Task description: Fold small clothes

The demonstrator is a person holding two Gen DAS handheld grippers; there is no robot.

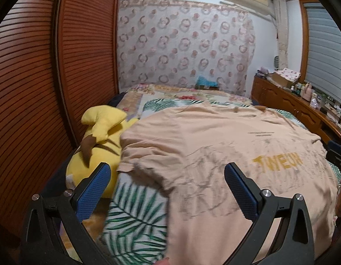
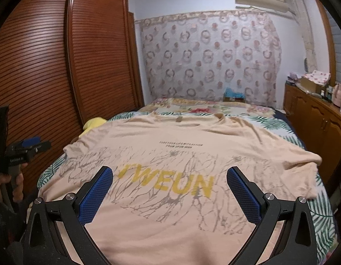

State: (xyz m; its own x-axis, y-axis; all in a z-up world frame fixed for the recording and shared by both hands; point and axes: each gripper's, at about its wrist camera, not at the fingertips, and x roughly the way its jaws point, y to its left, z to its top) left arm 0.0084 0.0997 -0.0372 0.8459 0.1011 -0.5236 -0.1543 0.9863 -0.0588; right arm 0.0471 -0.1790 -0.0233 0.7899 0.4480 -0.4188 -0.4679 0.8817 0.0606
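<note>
Across the leaf-print bed cover (image 2: 287, 123), a peach T-shirt (image 2: 170, 137) is spread flat with its printed side up, the collar set toward the far headboard wall and the hem lost under the cameras at the near edge. Its long axis is thus run straight away from both claws, with the sleeves thrown out to either side.

The right claw (image 2: 170, 195) is held wide and empty low over the yellow lettering (image 2: 168, 182), near the shirt's middle. The left claw (image 1: 167, 190) is likewise held wide with nothing gripped, and is placed over the shirt's left flank, where the left sleeve (image 1: 141, 156) is seen rumpled just ahead of it and slightly to its left. That sleeve is lain against a yellow plush toy (image 1: 100, 137) wedged between the bed and the slatted wardrobe (image 1: 27, 99).

The left sleeve is judged to be the nearer target, and the left claw the better placed for it; the right sleeve (image 2: 302, 167) is left well off to the right claw's right. Contact between either claw and the cloth cannot be made out.
</note>
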